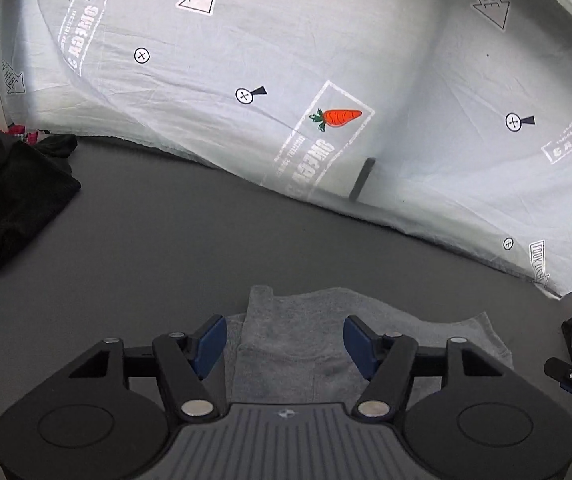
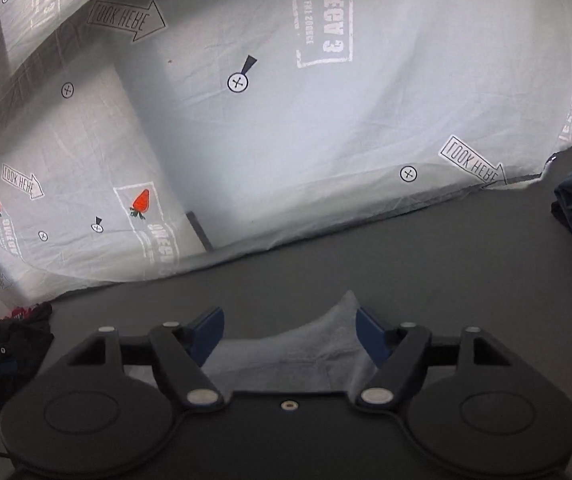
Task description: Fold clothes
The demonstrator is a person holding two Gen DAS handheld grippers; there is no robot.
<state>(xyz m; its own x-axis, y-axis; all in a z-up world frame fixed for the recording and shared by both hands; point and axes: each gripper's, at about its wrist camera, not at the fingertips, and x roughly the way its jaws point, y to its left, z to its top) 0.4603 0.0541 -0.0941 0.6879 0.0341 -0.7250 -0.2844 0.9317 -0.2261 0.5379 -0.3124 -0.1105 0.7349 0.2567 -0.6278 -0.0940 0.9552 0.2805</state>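
The soft, limp grey garment (image 1: 286, 344) is best pinched at its edges, both the left gripper (image 1: 285, 346) and the right gripper (image 2: 289, 336) being spread wide and empty.

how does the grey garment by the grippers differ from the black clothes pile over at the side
The grey garment lies spread flat and partly folded on the dark table; the black pile sits bunched and crumpled. The grey one is light, with visible seams; the black one is too dark to show detail. The grey one lies under the open left gripper; the black pile is far left, away from it. Both rest on the same table.
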